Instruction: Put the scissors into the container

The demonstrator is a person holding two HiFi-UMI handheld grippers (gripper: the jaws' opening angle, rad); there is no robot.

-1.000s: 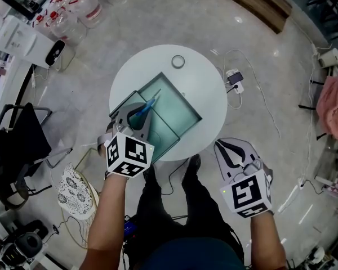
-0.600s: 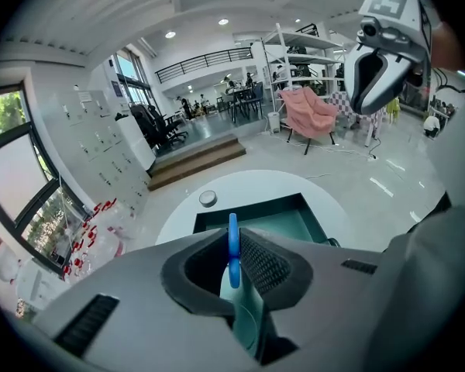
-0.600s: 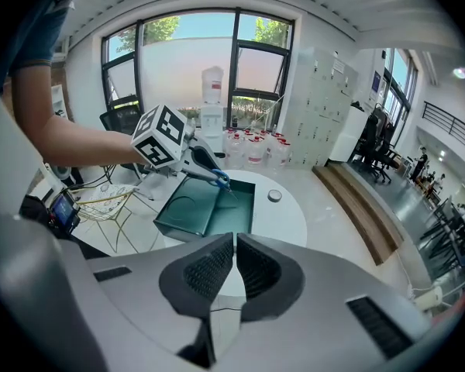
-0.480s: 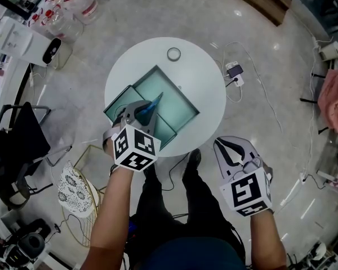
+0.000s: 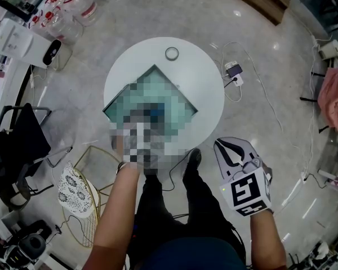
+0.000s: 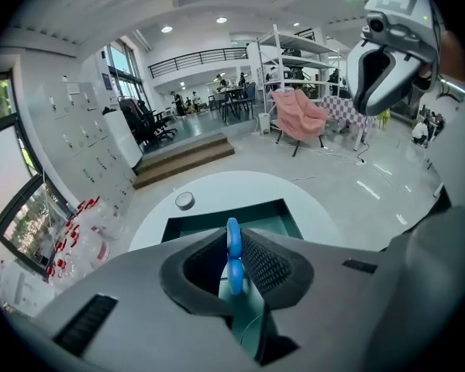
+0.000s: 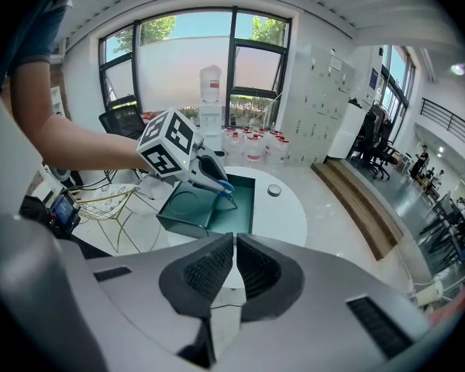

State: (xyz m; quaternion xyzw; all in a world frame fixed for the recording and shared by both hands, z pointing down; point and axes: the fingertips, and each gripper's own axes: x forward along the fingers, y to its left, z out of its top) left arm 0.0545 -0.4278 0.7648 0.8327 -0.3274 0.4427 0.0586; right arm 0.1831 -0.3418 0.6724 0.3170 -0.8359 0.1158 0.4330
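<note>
Blue-handled scissors (image 6: 232, 254) are clamped between the pads of my left gripper (image 6: 234, 237), which is shut on them, blades pointing down. Right below lies the teal glass container (image 6: 187, 223) on the round white table (image 5: 203, 83). The right gripper view shows the left gripper (image 7: 217, 178) holding the scissors (image 7: 228, 187) just over the container (image 7: 187, 208). In the head view a mosaic patch hides that spot. My right gripper (image 5: 228, 148) hangs off the table at the near right, shut and empty (image 7: 235, 242).
A small round lid (image 5: 172, 53) sits at the table's far edge. On the floor are bottles with red caps (image 5: 73, 10), a wire stool (image 5: 81, 190), a power strip with cables (image 5: 235, 75) and a wooden step (image 5: 253, 1). The person's legs (image 5: 169, 207) stand against the table's near edge.
The left gripper with the scissors shifted slightly over the container's near side; a mosaic patch now covers it in the head view. The right gripper has stayed put.
</note>
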